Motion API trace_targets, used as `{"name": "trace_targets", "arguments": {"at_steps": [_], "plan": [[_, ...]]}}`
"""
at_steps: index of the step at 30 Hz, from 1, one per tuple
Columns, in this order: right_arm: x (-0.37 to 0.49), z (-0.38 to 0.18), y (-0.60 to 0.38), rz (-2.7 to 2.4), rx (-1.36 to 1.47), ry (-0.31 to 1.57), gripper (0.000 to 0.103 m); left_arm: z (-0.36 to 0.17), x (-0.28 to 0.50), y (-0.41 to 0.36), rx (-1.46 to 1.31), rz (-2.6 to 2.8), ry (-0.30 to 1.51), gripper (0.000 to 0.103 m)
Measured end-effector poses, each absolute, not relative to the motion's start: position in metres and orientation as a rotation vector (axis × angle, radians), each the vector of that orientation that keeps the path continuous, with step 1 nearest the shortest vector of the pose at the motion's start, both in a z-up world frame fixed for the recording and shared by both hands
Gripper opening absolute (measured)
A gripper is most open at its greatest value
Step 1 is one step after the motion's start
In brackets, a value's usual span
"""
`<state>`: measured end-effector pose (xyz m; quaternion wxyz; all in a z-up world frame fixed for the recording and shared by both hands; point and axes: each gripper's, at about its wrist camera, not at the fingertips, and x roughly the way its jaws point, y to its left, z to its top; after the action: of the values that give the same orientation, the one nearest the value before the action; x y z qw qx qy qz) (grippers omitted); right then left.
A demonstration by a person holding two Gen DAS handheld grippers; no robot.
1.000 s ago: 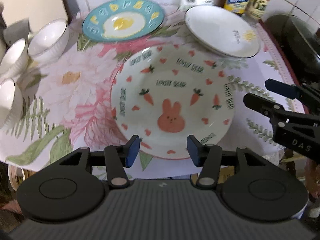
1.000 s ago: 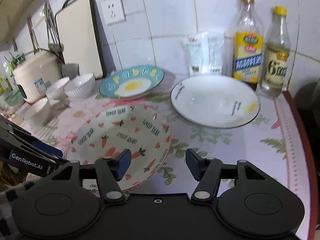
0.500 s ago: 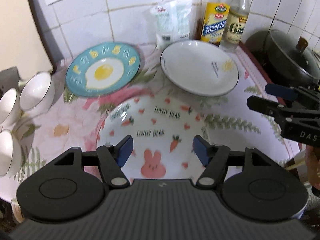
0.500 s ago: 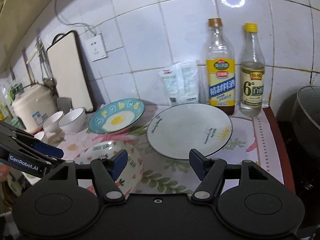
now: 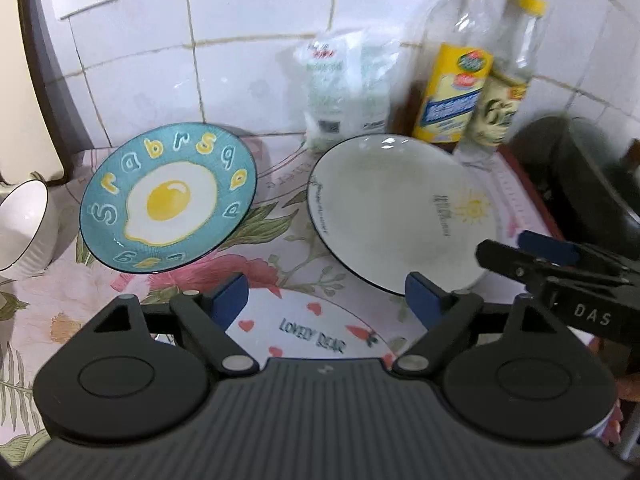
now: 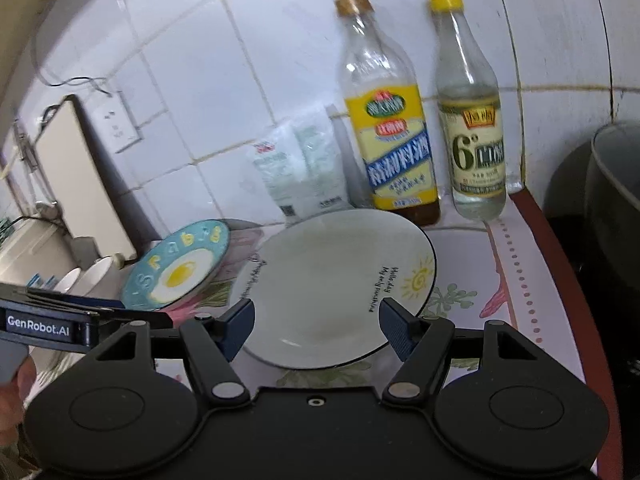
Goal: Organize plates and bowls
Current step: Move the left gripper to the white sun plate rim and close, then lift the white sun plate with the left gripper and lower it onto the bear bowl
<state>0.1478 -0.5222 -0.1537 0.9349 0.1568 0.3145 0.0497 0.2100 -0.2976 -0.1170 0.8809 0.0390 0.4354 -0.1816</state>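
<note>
Two bottles [image 6: 386, 120] and a bag [image 6: 298, 168] just behind white plate [image 6: 336, 288].

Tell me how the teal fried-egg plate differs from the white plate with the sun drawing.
The teal plate is coloured all over, with a fried egg in the middle and yellow letters round the rim; the white plate is plain apart from a small sun and some lines of writing. The teal plate looks smaller. It sits nearer the bowls, the white one nearer the bottles. Both are round, dark-rimmed and empty on the floral cloth.

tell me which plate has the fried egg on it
The teal plate at back left, ringed with yellow letters. The white plate has a small sun; the nearest plate has carrots and hearts.
</note>
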Motion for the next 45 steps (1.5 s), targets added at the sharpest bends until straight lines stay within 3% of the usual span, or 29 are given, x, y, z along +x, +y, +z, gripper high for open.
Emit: {"name": "trace_targets", "arguments": {"at_steps": [9, 14, 21, 23, 25, 45], "plan": [[0.168, -0.182, -0.547, -0.046, 0.461, 0.690, 0.074, -0.150, 0.251, -0.316, 0.157, -0.319, 0.915, 0.087], [0.182, -0.201, -0.555, -0.063, 0.524, 0.715, 0.072, -0.165, 0.271, -0.325, 0.103, -0.308, 0.979, 0.082], [0.190, -0.208, -0.557, -0.065, 0.558, 0.704, 0.040, -0.178, 0.287, -0.319, -0.007, -0.349, 1.073, 0.044], [0.188, -0.208, -0.556, -0.077, 0.542, 0.703, 0.031, -0.177, 0.287, -0.320, -0.030, -0.386, 1.077, 0.027], [0.187, -0.210, -0.558, -0.085, 0.524, 0.703, 0.021, -0.177, 0.286, -0.324, -0.037, -0.400, 1.081, 0.019], [0.167, -0.206, -0.553, -0.048, 0.536, 0.721, 0.022, -0.154, 0.253, -0.330, 0.111, -0.418, 1.035, 0.020]]}}
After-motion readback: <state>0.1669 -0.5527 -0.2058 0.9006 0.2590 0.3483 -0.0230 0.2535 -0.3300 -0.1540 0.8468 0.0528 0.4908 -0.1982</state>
